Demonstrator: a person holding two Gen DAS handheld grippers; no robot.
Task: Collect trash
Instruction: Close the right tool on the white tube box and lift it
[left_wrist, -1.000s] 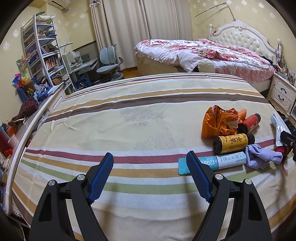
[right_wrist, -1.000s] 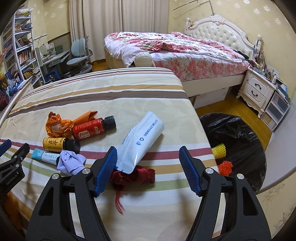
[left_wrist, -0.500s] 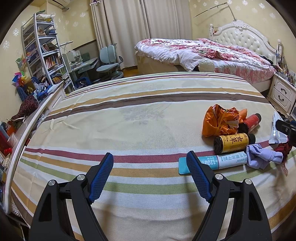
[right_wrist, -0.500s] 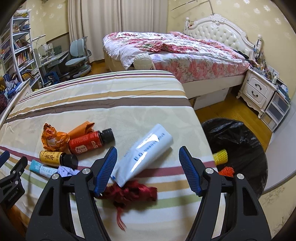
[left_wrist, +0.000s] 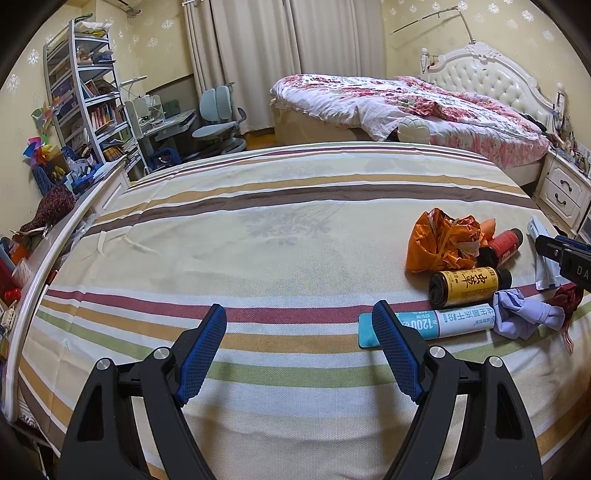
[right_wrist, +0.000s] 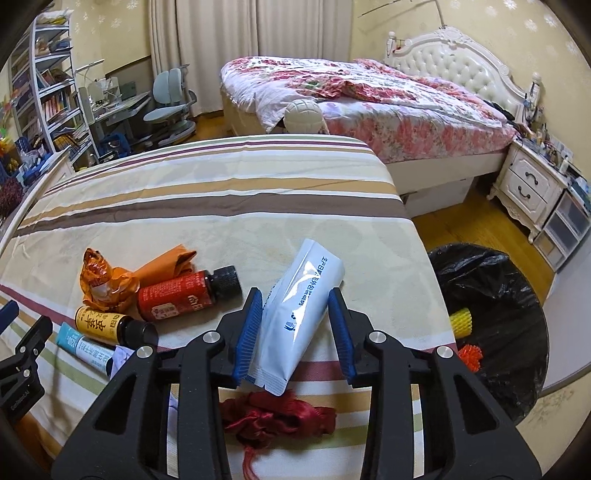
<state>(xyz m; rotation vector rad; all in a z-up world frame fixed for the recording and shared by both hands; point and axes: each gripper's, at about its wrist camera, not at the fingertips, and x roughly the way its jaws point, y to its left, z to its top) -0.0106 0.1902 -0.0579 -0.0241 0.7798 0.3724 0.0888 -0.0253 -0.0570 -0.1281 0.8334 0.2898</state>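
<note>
The right tool (right_wrist: 293, 332) has just been closing around the white pouch (right_wrist: 295, 317) on the bed (right_wrist: 229, 199); squeeze firmly before lifting. The left tool (left_wrist: 299, 350) hovers spread.

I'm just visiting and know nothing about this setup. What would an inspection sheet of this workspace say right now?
Surface: striped bedsheet, flat.
Job's things: white pouch, red bottle, yellow bottle, tube, orange wrapper, lilac wad and red tassel on it; black bin bag beside, on the floor.
Clutter: nothing seen.
Tongs: left tongs open, empty; right tongs have just been closing around the pouch, pressing unclear.
Cables: nothing seen.
Surroundings: floral bed, bookshelf, desk chair.
</note>
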